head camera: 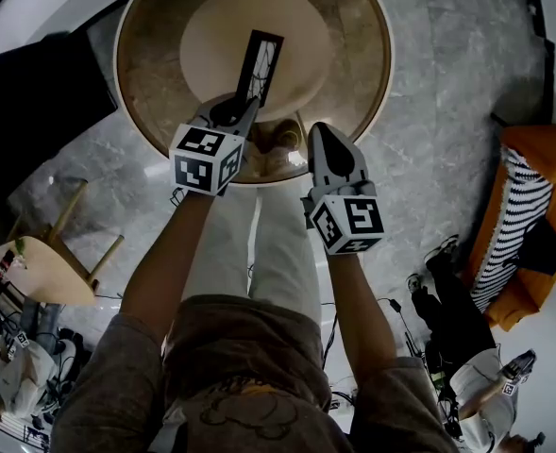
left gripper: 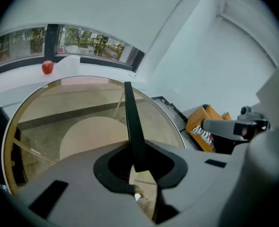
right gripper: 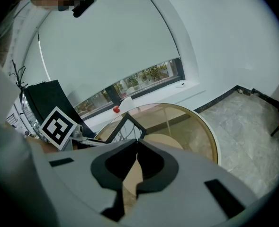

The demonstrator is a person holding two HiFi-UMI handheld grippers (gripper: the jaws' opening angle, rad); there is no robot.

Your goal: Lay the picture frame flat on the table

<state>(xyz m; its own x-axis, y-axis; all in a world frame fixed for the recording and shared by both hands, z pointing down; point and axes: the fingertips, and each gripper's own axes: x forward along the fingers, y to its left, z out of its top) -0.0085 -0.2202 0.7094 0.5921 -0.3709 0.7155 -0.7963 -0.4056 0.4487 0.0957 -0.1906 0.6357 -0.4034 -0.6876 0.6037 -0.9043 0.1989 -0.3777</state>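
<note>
Over a grey marble floor, the head view is showing a round gold-rimmed glass table [head camera: 353, 26], the slim black rectangular picture frame [head camera: 260, 62] tilting above it in the left gripper [head camera: 240, 111], the right gripper [head camera: 323, 138] alongside. The left gripper view is showing jaws clamping the frame's thin edge; lowering it slowly is looking wisest. The right gripper view is showing jaws together, empty

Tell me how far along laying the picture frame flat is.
Done: the left gripper is shut on the picture frame's near end. In hand: the frame is held up on edge over the round glass table, not yet flat. Left: tip it onto its face and let go. The right gripper is shut, empty, off the frame.
</note>
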